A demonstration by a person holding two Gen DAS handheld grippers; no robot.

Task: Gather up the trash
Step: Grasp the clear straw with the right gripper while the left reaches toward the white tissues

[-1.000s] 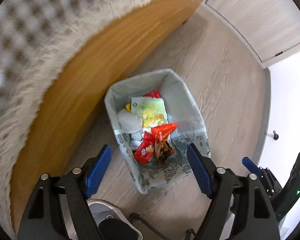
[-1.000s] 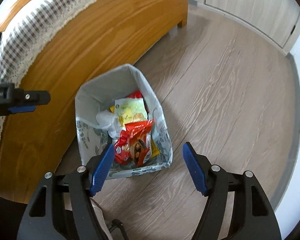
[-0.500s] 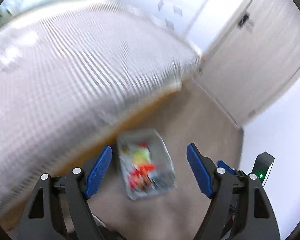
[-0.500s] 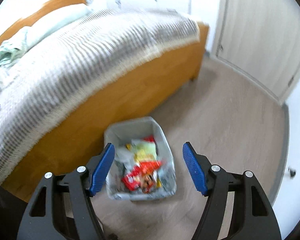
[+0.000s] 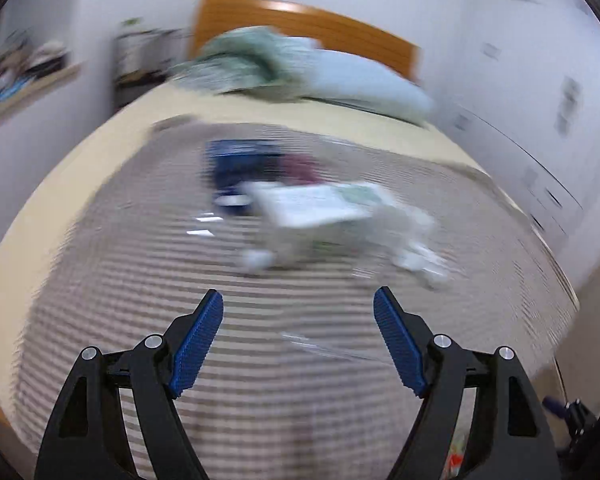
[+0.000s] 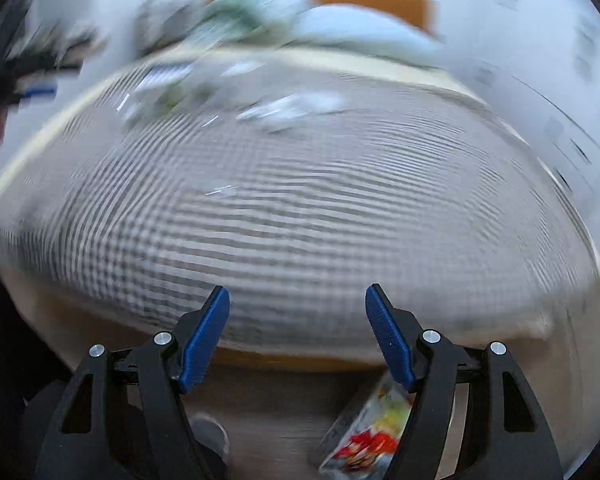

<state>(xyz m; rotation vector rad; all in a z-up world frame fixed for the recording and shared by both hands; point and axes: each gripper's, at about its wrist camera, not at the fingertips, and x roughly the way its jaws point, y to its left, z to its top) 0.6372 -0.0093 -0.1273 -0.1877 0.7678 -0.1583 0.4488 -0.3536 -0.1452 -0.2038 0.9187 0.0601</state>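
left gripper wide open, empty | right gripper likewise | bed litter blurred — unidentifiable | bin half-hidden

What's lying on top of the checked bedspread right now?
On the grey-and-white checked bedspread lie a dark blue packet, a white-and-green flat package and pale crumpled wrappers. Motion blur hides details and anything beneath them.

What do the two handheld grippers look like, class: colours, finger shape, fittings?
The left gripper and the right gripper match: black angular frames with triangular cut-outs, silver round bolts at the joints, and tapered fingers faced with textured blue pads. No markings or sleeves show.
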